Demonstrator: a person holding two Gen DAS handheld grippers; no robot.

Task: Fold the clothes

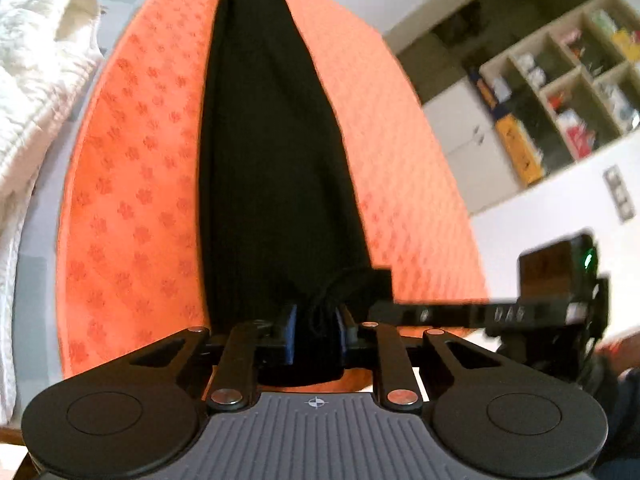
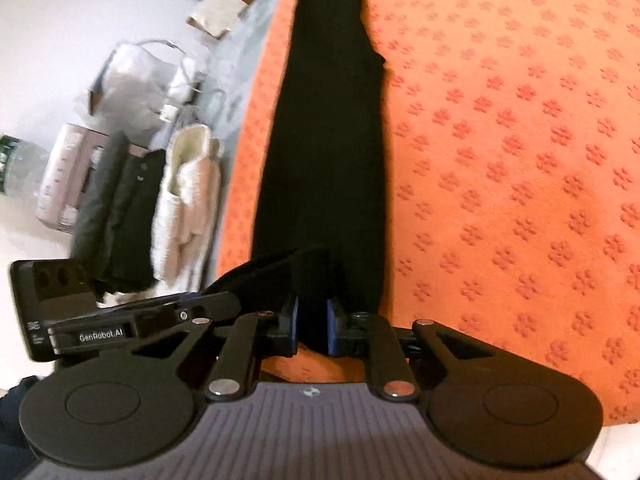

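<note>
The left gripper (image 1: pixel 316 336) has its blue-padded jaws nearly closed, pinching a bunched end of the black knitted garment (image 1: pixel 272 152). The right gripper (image 2: pixel 312 326) stands the same way, jaws narrowed onto another bunch of that cloth. From both grips the garment runs away in a long dark strip across the orange flower-embossed cover (image 1: pixel 132 184), well inside its edges. A white quilted textile (image 1: pixel 36 80) lies off the cover's left edge.
</note>
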